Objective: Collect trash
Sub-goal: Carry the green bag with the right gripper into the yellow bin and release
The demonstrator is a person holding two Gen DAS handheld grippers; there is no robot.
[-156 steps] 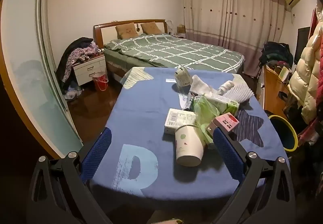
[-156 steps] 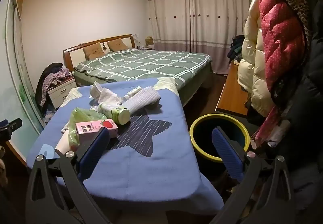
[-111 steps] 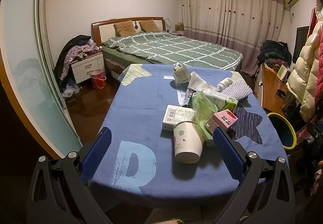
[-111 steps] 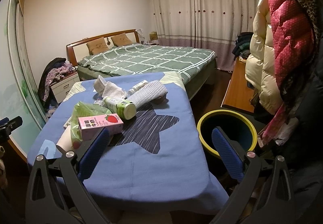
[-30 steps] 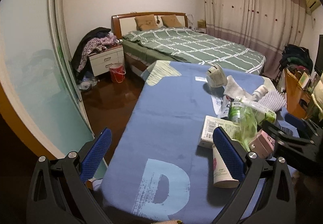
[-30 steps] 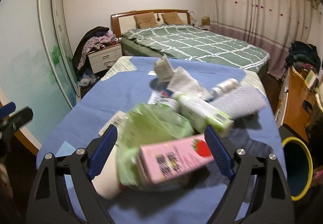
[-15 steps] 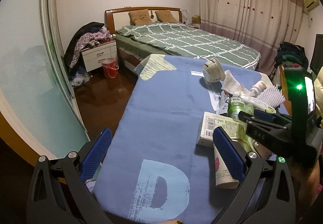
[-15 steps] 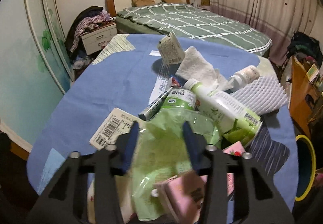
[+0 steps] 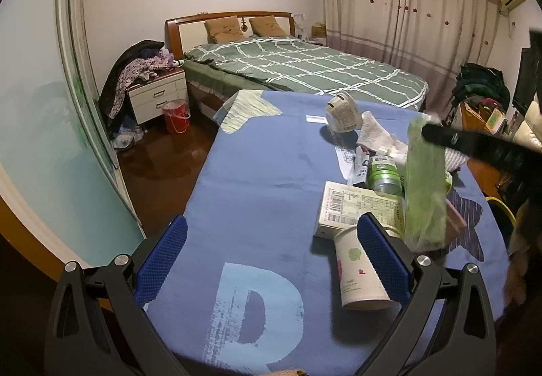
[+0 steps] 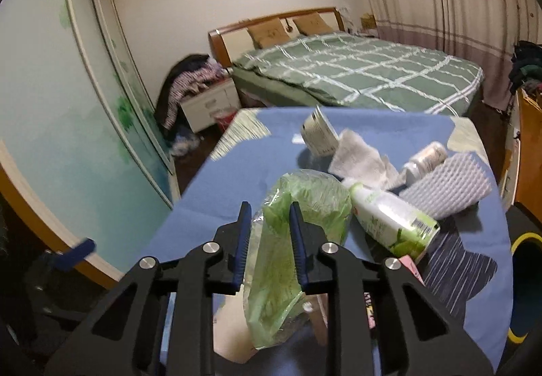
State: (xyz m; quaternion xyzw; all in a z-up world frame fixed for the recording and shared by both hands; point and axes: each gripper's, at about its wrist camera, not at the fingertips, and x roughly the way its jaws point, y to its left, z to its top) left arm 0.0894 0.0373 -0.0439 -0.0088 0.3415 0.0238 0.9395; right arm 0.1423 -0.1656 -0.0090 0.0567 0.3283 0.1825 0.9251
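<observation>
The right gripper (image 10: 269,227) is closing its jaws on the green plastic bag (image 10: 288,240), now hanging above the counter (image 9: 264,172), ready for the bin (image 10: 523,288), while the left gripper (image 9: 271,257) is hovering with jaws apart.

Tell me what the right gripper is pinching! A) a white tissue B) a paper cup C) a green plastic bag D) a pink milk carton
C: the right gripper has its closing jaws on the crinkly green plastic bag, which hangs above the table.
</observation>
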